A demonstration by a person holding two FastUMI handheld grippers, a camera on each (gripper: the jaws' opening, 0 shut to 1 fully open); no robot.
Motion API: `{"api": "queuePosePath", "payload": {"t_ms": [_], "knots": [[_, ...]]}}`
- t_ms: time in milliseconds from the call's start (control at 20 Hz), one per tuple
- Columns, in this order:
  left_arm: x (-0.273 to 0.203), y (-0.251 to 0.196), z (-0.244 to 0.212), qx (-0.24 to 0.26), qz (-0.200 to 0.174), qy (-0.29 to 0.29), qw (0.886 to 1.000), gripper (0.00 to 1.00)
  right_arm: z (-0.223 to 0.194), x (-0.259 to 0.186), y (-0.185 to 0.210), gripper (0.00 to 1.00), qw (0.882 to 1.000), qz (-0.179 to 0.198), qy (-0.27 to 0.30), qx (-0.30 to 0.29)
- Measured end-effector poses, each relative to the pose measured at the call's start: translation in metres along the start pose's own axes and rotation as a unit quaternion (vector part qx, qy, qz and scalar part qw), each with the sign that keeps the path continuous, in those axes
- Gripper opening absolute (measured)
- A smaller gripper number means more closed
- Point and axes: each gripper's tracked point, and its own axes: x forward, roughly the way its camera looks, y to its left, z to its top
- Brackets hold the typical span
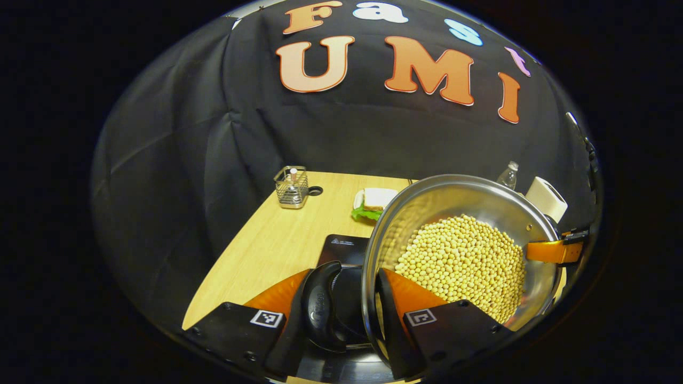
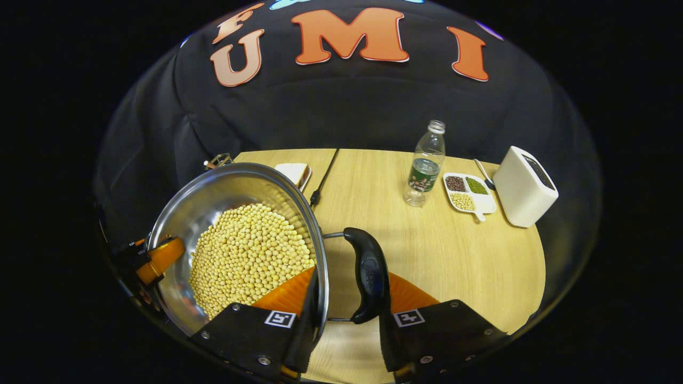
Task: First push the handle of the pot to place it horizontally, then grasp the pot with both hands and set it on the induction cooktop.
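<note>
A steel pot [image 1: 453,197] full of yellow soybeans [image 1: 464,261] hangs between both grippers, over the black induction cooktop [image 1: 341,246]. My left gripper [image 1: 344,282] is shut across a black side handle [image 1: 320,309] and the pot's rim, one finger outside the handle, the other inside the wall. In the right gripper view the pot [image 2: 224,186] sits at the left, and my right gripper [image 2: 349,277] is shut the same way across the opposite handle [image 2: 368,277] and rim. Each view shows the other gripper's orange finger on the far rim [image 1: 555,250] [image 2: 157,261].
On the wooden table [image 2: 427,250] stand a plastic bottle [image 2: 424,165], a divided dish of beans [image 2: 469,193] and a white box [image 2: 525,186]. A black cable [image 2: 323,181] runs to the back. A wire basket [image 1: 292,188] and a sandwich on a plate [image 1: 373,200] sit beyond the cooktop.
</note>
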Motion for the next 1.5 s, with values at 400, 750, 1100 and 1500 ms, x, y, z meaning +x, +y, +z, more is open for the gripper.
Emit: {"api": "queuePosePath", "payload": {"t_ms": [400, 750, 1100, 1500], "knots": [[-0.0033, -0.0027, -0.0050, -0.010, 0.027, 0.012, 1.000, 0.69, 0.0058, 0.0032, -0.0052, 0.52, 1.000, 0.015, 0.014, -0.019], [-0.0031, -0.0034, -0.0062, -0.018, 0.025, 0.029, 0.999, 0.65, 0.0109, 0.0056, -0.0055, 0.52, 0.999, 0.014, 0.031, -0.018], [-0.0036, -0.0039, -0.0014, -0.021, 0.024, 0.028, 0.999, 0.72, 0.0063, 0.0065, -0.0060, 0.52, 0.999, 0.014, 0.035, -0.008], [-0.0001, -0.0062, 0.0005, -0.027, 0.016, 0.027, 0.999, 0.69, 0.0040, 0.0063, -0.0041, 0.52, 1.000, 0.007, 0.030, -0.005]]}}
